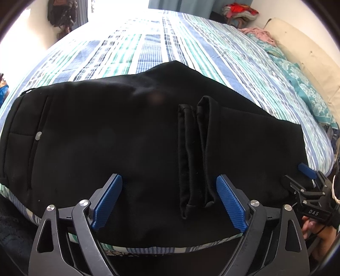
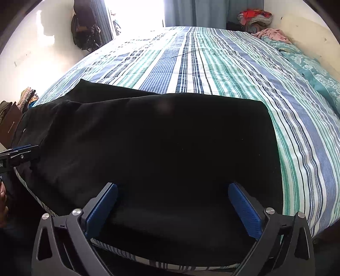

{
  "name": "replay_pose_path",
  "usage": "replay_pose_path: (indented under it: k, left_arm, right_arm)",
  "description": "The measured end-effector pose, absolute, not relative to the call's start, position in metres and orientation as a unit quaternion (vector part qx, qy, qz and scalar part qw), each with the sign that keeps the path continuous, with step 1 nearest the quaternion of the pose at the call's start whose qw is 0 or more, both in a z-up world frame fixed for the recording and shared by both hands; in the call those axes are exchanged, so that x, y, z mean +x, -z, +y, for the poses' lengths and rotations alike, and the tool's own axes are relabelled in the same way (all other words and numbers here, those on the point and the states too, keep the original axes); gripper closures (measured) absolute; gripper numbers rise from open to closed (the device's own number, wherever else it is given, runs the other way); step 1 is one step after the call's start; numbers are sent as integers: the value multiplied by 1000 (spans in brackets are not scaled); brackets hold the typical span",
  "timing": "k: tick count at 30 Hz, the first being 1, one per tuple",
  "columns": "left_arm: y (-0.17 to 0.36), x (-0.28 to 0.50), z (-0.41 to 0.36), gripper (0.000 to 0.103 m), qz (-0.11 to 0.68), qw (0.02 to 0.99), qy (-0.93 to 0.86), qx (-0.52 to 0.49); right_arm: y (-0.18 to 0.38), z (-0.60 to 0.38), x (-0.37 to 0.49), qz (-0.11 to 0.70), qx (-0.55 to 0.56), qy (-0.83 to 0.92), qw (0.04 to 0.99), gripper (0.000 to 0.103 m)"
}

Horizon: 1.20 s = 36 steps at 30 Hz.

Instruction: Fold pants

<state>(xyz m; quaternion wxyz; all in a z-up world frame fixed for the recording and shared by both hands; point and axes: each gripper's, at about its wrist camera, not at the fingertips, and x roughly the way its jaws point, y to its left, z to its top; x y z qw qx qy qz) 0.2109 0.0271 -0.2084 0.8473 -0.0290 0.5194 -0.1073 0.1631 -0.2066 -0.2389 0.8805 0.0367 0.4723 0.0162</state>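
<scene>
Black pants [image 1: 110, 135] lie flat on the near edge of the striped bed [image 1: 170, 48], folded over, with the leg hems [image 1: 195, 152] lying on top near the middle. My left gripper [image 1: 169, 184] is open and empty just above the pants, its right pad beside the hems. My right gripper [image 2: 173, 193] is open and empty over the folded end of the pants [image 2: 170, 144]. The right gripper [image 1: 308, 176] also shows at the right edge of the left wrist view. The left gripper [image 2: 19, 152] shows at the left edge of the right wrist view.
The striped bed cover [image 2: 212, 63] stretches far behind the pants. A teal pillow [image 2: 318, 74] and a pink cloth [image 2: 272, 34] lie at the right by a cream headboard [image 1: 308, 59]. A clothes pile [image 2: 255, 17] sits at the back. Bags [image 2: 85, 31] hang on the left wall.
</scene>
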Motion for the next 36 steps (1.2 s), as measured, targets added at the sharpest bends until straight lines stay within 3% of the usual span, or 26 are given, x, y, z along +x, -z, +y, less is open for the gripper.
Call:
replay_pose_path:
  k: [18,25,30,36]
  left_arm:
    - [213,209,17,4,518,849,106,-1]
    - [206,211,32,4,521,844,115,-49]
    - [173,223,88,10,493,864,59,-79]
    - [156,259,234,10,469,862,-63,-185]
  right_arm:
    - [240,-205,166,476,34,-7,879,0]
    - [241,-202,167,478,28,-5,878,0]
    - [241,-202,167,480,26,-8,877,0]
    - [241,-202,168,481,24,-11,876,0]
